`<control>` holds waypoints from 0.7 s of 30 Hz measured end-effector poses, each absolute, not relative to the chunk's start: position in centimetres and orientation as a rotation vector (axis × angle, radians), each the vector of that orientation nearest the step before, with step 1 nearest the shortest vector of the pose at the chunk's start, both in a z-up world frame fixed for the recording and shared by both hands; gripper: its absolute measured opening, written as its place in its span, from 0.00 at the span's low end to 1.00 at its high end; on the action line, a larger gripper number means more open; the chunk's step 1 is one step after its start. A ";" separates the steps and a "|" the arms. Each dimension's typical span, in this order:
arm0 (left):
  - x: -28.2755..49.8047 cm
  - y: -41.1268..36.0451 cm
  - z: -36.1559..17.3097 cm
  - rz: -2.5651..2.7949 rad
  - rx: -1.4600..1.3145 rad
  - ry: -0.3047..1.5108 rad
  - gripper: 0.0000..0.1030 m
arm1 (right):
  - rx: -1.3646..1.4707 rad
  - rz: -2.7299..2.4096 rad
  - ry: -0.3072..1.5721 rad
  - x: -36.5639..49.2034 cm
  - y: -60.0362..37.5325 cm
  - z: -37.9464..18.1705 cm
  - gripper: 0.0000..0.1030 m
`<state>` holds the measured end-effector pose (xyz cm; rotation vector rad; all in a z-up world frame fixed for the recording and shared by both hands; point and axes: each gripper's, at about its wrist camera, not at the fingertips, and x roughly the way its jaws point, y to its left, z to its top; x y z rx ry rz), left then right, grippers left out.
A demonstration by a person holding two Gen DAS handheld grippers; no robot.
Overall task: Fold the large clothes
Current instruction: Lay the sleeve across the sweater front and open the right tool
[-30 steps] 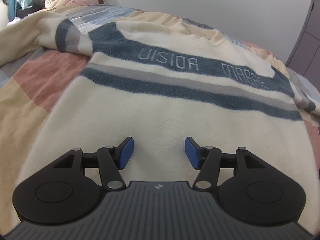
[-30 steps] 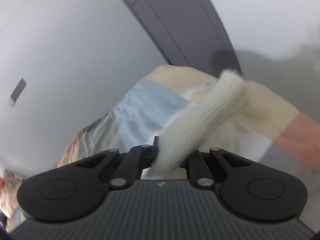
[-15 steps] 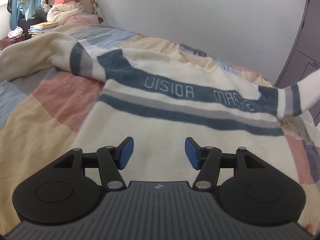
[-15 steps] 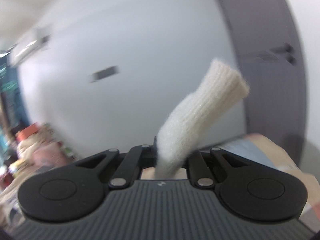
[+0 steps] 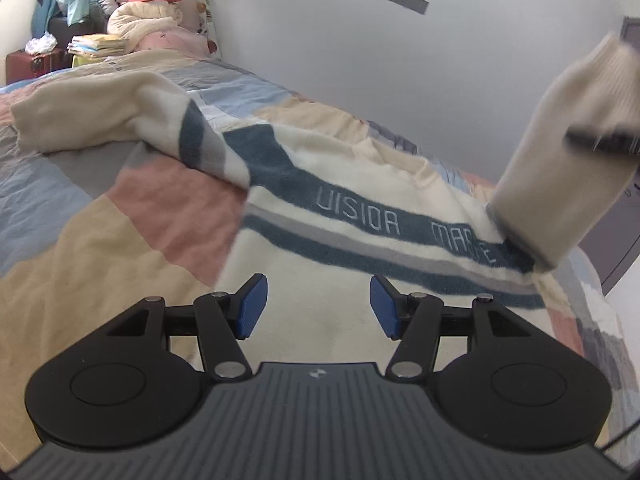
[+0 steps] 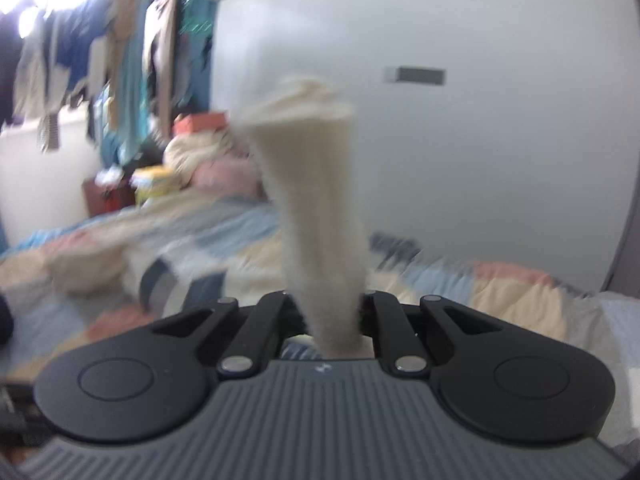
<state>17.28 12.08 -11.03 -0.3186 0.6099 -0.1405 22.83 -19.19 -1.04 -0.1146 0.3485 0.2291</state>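
A cream sweater [image 5: 320, 280] with dark blue and grey stripes and lettering lies face up on the bed. My left gripper [image 5: 318, 306] is open and empty, just above its lower body. Its left sleeve [image 5: 100, 120] lies spread out to the left. My right gripper [image 6: 330, 320] is shut on the right sleeve [image 6: 316, 208], whose cuff stands up in front of the camera. In the left wrist view that sleeve [image 5: 560, 176] is lifted above the sweater's right shoulder, with a blurred part of the right gripper [image 5: 600, 146] on it.
The bed has a patchwork quilt [image 5: 120, 220] of pink, yellow, blue and grey. A pile of bedding and boxes [image 5: 148, 20] sits at the far head end. Hanging clothes [image 6: 100, 60] line the left wall. A dark wardrobe [image 5: 624, 232] stands at the right.
My right gripper has swung the held sleeve up and leftwards, from facing the wardrobe to facing the bed. The left gripper has tilted up slightly and stayed open.
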 end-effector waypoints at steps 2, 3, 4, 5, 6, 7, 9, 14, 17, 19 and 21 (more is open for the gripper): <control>17.1 13.1 -11.1 -0.135 -0.334 0.615 0.61 | -0.124 0.241 0.434 21.7 -16.2 -4.4 0.10; 17.1 13.5 -11.1 -0.130 -0.343 0.614 0.61 | -0.124 0.248 0.464 21.3 -15.1 -6.1 0.10; 17.0 13.9 -11.2 -0.128 -0.353 0.615 0.61 | -0.129 0.256 0.493 21.1 -14.1 -8.0 0.10; 17.1 14.3 -11.3 -0.127 -0.364 0.617 0.61 | -0.144 0.262 0.514 21.0 -13.3 -9.5 0.11; 17.1 14.7 -11.3 -0.130 -0.376 0.617 0.61 | -0.165 0.263 0.530 20.9 -12.5 -10.8 0.11; 17.1 14.8 -11.3 -0.135 -0.385 0.614 0.61 | -0.182 0.263 0.546 19.8 -11.4 -11.6 0.11; 17.3 15.0 -11.4 -0.142 -0.396 0.607 0.61 | -0.191 0.260 0.578 19.5 -11.3 -13.1 0.12; 18.5 15.3 -12.1 -0.173 -0.397 0.616 0.61 | -0.177 0.259 0.643 19.9 -10.5 -15.7 0.12; 19.7 14.6 -12.9 -0.165 -0.371 0.630 0.61 | -0.193 0.266 0.660 19.7 -9.9 -17.1 0.13; 20.2 14.2 -13.2 -0.168 -0.372 0.628 0.62 | -0.189 0.272 0.652 19.5 -9.9 -17.5 0.13; 20.4 13.9 -13.1 -0.160 -0.351 0.614 0.62 | -0.177 0.280 0.652 19.4 -10.0 -17.5 0.14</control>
